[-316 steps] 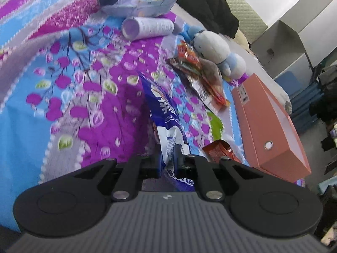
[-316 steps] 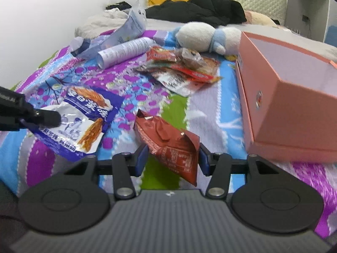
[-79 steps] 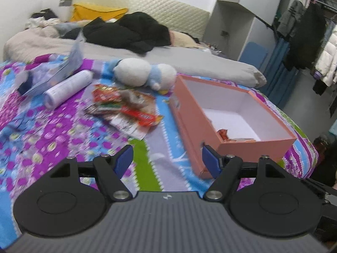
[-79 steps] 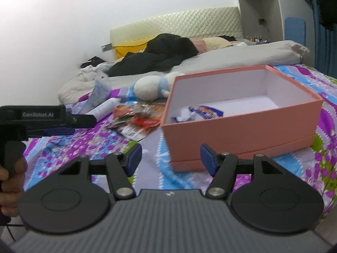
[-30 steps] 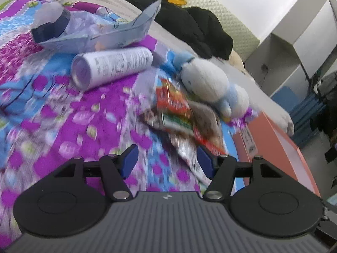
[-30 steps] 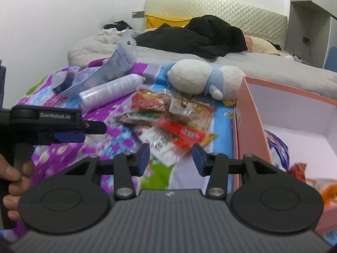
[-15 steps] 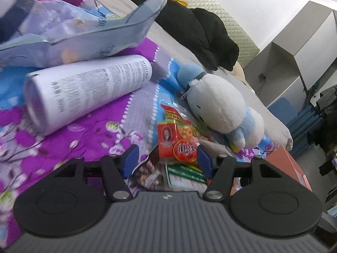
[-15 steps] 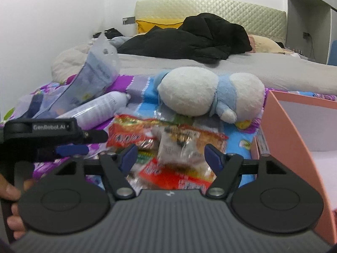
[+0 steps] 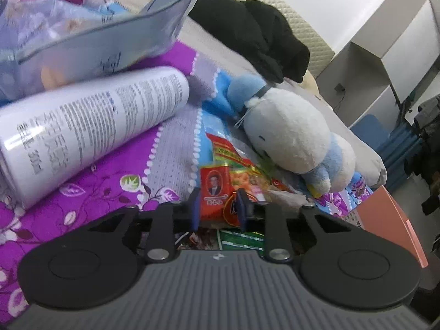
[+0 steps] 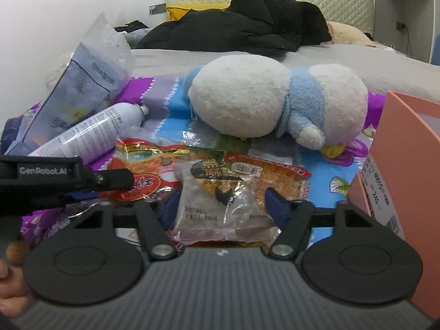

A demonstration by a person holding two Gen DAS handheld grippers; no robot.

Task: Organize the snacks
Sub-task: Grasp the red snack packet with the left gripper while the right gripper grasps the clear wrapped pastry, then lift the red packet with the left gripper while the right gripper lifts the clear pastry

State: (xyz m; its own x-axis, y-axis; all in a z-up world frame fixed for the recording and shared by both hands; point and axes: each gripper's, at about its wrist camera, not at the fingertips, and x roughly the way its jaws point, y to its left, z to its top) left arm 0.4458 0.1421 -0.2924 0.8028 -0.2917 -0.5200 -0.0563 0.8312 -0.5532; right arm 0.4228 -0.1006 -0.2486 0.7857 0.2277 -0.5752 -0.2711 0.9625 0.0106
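A pile of snack packets lies on the flowered bedspread in front of a plush toy [image 10: 275,101]. My left gripper [image 9: 217,206] is low over the pile, its jaws closing, and the pads touch both sides of a red snack packet [image 9: 214,189]. That packet also shows in the right wrist view as the red snack packet [image 10: 143,184], under the left gripper's finger [image 10: 121,178]. My right gripper [image 10: 222,206] straddles a clear packet of dark snacks [image 10: 220,200]. Its jaws are closing, and the pads stand just off the packet's edges.
A white spray can [image 9: 90,126] and a blue-grey pouch [image 9: 104,41] lie left of the pile. The pink box [image 10: 407,165] stands at the right with its near wall close to my right gripper. Black clothing [image 10: 247,22] is heaped behind. A person's hand [image 10: 11,275] holds the left gripper.
Both grippers have come forward and down onto the snack pile. The left jaws have narrowed onto the red packet. The right jaws have narrowed around the clear packet.
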